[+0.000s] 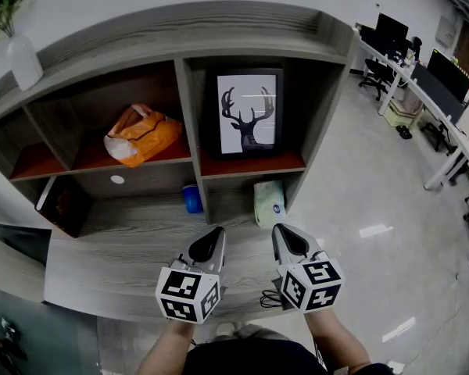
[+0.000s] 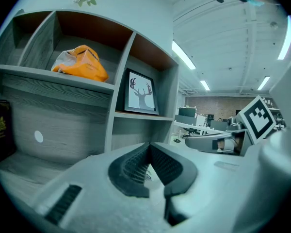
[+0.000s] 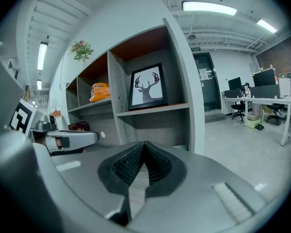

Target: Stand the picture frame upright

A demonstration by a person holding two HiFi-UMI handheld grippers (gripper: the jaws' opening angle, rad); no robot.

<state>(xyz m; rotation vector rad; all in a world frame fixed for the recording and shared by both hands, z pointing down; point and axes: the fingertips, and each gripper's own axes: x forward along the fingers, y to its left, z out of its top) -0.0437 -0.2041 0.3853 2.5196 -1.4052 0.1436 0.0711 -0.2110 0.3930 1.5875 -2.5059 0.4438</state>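
The black picture frame [image 1: 248, 112] with a deer print stands upright in the right-hand shelf compartment, leaning against its back wall; it also shows as the frame [image 2: 140, 93] and the frame [image 3: 148, 87] in the gripper views. My left gripper [image 1: 215, 235] and right gripper [image 1: 280, 232] hover side by side over the lower grey desk surface, well short of the shelf. Both are shut with nothing between the jaws. The left gripper [image 2: 148, 149] and right gripper [image 3: 144, 147] point toward the shelf unit.
An orange bag [image 1: 141, 133] lies in the compartment left of the frame. Below are a blue cup [image 1: 192, 198], a pale packet [image 1: 269, 202] and a dark box [image 1: 62, 204]. A white vase [image 1: 22, 59] stands on the shelf top. Office desks [image 1: 434, 92] stand at right.
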